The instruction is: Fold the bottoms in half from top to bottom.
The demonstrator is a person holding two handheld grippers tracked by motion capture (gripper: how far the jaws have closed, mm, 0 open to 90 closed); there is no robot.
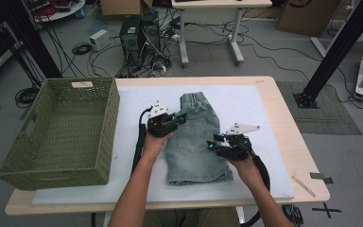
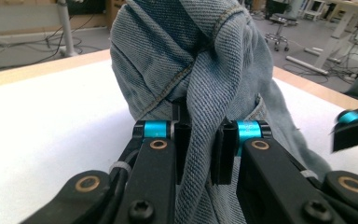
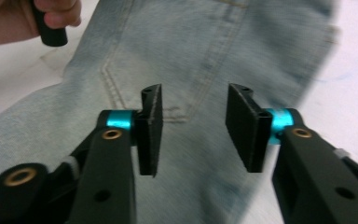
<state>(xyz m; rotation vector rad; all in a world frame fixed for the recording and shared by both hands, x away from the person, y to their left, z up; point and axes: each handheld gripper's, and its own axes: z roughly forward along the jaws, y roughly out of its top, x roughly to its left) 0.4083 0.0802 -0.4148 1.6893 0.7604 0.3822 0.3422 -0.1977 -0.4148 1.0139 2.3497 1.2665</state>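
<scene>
A pair of light blue denim shorts [image 1: 194,151] lies on the white mat [image 1: 123,156], waistband toward the far side. My left gripper [image 1: 178,117] is at the shorts' left edge near the waist, shut on a bunched fold of denim [image 2: 200,107] that rises between its jaws. The left gripper [image 2: 199,137] holds this fold lifted off the mat. My right gripper [image 1: 213,142] hovers over the shorts' right side. In the right gripper view, the right gripper [image 3: 193,114] stands open just above the denim [image 3: 191,56], with nothing between its pads.
A green woven basket [image 1: 61,127] stands at the table's left, beside the mat. The wooden table edge [image 1: 283,113] runs along the right, with tape marks near the front right corner. Computers, cables and a desk are on the floor beyond.
</scene>
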